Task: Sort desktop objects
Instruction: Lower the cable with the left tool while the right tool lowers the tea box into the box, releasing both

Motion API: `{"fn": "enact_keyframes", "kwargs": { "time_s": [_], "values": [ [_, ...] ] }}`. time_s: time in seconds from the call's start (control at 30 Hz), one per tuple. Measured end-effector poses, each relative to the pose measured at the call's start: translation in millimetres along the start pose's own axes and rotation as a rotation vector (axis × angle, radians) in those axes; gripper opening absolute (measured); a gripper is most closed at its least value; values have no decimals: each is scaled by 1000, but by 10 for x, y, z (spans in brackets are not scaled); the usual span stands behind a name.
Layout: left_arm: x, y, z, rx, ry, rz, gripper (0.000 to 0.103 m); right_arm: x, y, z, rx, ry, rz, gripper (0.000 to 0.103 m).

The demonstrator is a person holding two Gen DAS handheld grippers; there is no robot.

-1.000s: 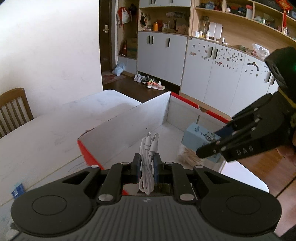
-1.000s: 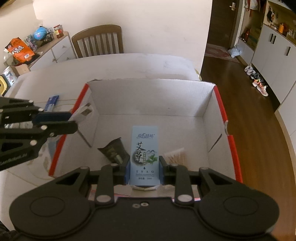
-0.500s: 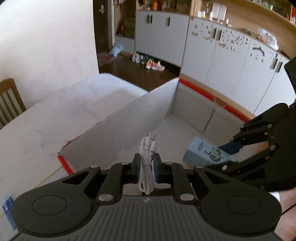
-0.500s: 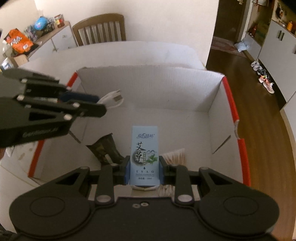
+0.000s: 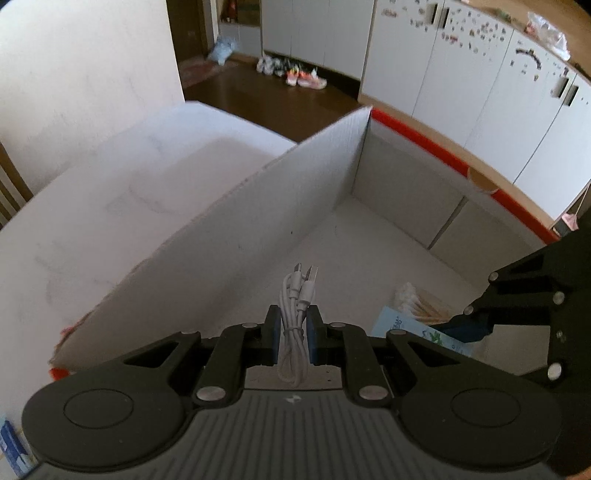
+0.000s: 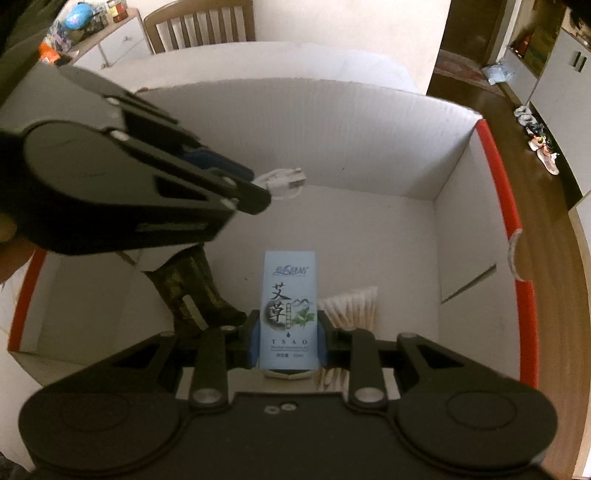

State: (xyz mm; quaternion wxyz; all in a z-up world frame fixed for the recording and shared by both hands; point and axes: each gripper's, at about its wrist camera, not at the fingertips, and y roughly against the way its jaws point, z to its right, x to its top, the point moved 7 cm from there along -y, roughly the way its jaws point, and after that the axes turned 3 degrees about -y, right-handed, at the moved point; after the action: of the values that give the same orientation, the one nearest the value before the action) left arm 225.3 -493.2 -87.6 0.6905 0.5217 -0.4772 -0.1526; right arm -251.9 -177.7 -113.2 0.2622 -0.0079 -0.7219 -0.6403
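Observation:
My left gripper [image 5: 293,328] is shut on a bundled white cable [image 5: 295,317], held over the inside of a white cardboard box [image 5: 280,206] with red edges. The right wrist view shows that left gripper [image 6: 258,192] from the side, the cable's plugs [image 6: 284,181] sticking out past its tips. My right gripper [image 6: 288,343] is shut on a light blue carton [image 6: 289,306] with Chinese print, low inside the same box [image 6: 332,136]. A bundle of cotton swabs [image 6: 351,306] and a dark camouflage tube [image 6: 192,291] lie on the box floor.
The box stands on a white table [image 5: 122,192]. A wooden chair [image 6: 199,26] is at the table's far side, with a cluttered drawer unit [image 6: 92,33] beside it. White cabinets [image 5: 461,74] and shoes [image 5: 295,74] on the dark floor lie beyond the box.
Both grippers have sunk deeper into the box. The left gripper with the cable has come in over the box's left wall toward the middle. The right gripper still holds the carton.

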Motion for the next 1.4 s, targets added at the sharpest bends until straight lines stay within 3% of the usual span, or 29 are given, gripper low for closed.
{"fn": "enact_keyframes", "kwargs": {
  "time_s": [0.63, 1.07, 1.4],
  "values": [
    [-117, -352, -42, -33, 81, -168, 13, 25, -121, -18, -19, 31, -79, 27],
    [-125, -311, -138, -35, 108, -172, 14, 7, -157, 61, -11, -11, -95, 36],
    [-122, 25, -102, -52, 163, -83, 21, 15, 45, 146, 9, -43, -40, 41]
  ]
}}
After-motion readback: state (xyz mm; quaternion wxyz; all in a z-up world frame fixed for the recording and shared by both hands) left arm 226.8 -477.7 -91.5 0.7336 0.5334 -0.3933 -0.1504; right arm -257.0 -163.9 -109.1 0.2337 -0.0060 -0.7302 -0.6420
